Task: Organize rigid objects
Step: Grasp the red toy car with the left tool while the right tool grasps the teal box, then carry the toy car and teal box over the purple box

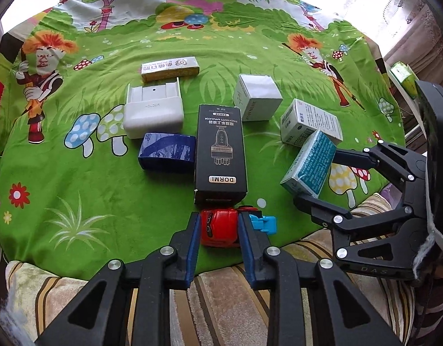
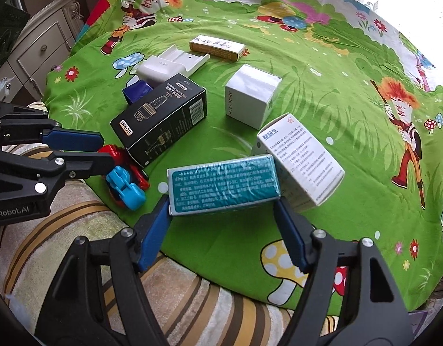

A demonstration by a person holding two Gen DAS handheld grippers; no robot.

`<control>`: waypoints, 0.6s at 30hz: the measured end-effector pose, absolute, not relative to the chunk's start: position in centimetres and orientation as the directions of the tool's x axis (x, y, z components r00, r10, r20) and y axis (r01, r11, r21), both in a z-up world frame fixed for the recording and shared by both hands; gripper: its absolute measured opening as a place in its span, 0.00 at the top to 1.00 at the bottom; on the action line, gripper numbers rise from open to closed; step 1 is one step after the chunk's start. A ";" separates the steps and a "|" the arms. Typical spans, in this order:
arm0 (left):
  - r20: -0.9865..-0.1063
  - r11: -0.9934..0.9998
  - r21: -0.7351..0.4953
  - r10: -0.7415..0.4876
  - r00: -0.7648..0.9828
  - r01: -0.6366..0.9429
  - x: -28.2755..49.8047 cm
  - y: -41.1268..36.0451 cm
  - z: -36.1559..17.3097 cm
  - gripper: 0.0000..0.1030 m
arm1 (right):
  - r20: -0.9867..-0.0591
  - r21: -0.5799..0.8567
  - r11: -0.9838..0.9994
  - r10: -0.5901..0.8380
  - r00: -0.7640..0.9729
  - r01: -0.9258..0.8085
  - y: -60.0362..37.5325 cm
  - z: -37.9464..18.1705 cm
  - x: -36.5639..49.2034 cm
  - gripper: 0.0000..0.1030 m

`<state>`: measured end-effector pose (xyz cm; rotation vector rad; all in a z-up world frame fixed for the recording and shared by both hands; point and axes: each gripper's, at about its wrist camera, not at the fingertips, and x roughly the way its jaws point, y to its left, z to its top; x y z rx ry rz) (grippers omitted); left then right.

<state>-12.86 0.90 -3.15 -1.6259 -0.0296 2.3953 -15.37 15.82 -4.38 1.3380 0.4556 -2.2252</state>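
Note:
A red toy car (image 1: 218,227) with a light-blue part (image 1: 263,223) sits at the near edge of the green cartoon cloth (image 1: 106,190). My left gripper (image 1: 220,216) is shut on it, blue pads pressing both sides. In the right wrist view the same toy (image 2: 125,190) lies beside the left gripper (image 2: 106,152). A teal box (image 2: 224,186) is clamped end to end in my right gripper (image 2: 223,201), leaning against a white medicine box (image 2: 302,155). From the left wrist, the teal box (image 1: 308,164) and right gripper (image 1: 325,178) are at the right.
A black DORMI box (image 1: 220,150) lies just beyond the toy. Around it are a dark-blue box (image 1: 166,151), a white holder (image 1: 153,112), a yellow-white long box (image 1: 170,68) and a white cube box (image 1: 257,96). A striped blanket (image 1: 215,302) borders the cloth; a dresser (image 2: 40,54) stands left.

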 end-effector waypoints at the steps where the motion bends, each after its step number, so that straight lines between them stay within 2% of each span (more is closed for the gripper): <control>1: -0.914 -0.970 -0.145 0.207 -0.350 -0.196 -12.8 1.0 -3.1 0.73 | -0.885 -0.030 -0.823 -0.242 -0.398 0.567 16.0 -4.3 -15.2 0.28; 3: -0.915 -0.968 -0.125 0.198 -0.351 -0.218 -12.7 1.3 -3.0 0.73 | -0.879 -0.027 -0.831 -0.244 -0.409 0.555 16.4 -3.9 -14.8 0.28; 5: -0.912 -0.965 -0.142 0.215 -0.351 -0.222 -12.7 1.2 -3.1 0.78 | -0.874 -0.013 -0.839 -0.255 -0.413 0.544 16.9 -3.7 -14.6 0.28; 18: -0.890 -0.961 -0.189 0.255 -0.379 -0.202 -11.9 1.1 -1.8 0.79 | -0.840 0.038 -0.895 -0.269 -0.471 0.444 20.0 -2.1 -13.1 0.28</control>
